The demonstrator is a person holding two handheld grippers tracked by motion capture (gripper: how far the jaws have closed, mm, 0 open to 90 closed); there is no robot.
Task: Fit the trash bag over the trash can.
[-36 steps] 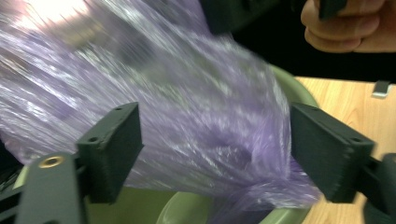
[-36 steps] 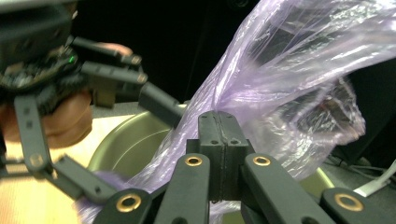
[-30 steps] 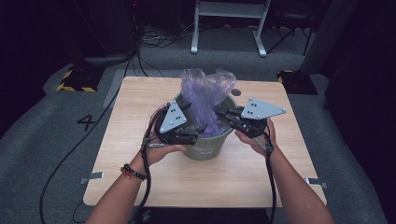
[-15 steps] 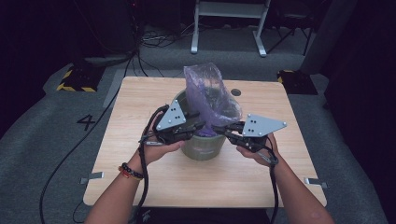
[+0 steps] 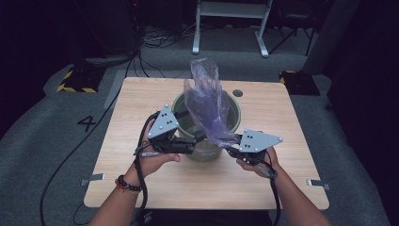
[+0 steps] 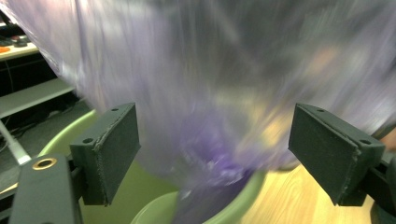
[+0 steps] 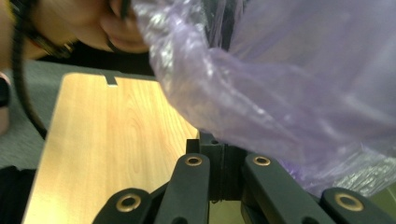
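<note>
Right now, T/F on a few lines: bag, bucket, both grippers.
1. The right gripper is shut on the purple bag. True.
2. The left gripper pinches the bag. False: its jaws stand open, with the bag between them and no pad pressing on it.
3. The green bucket lies tipped over. False: it stands upright on the table.
4. The bag reaches above the bucket's rim. True.
5. The bag is red. False: it is purple.

1 purple bag (image 5: 207, 106), 1 green bucket (image 5: 186, 120), 1 table (image 5: 141, 179), 2 grippers.
</note>
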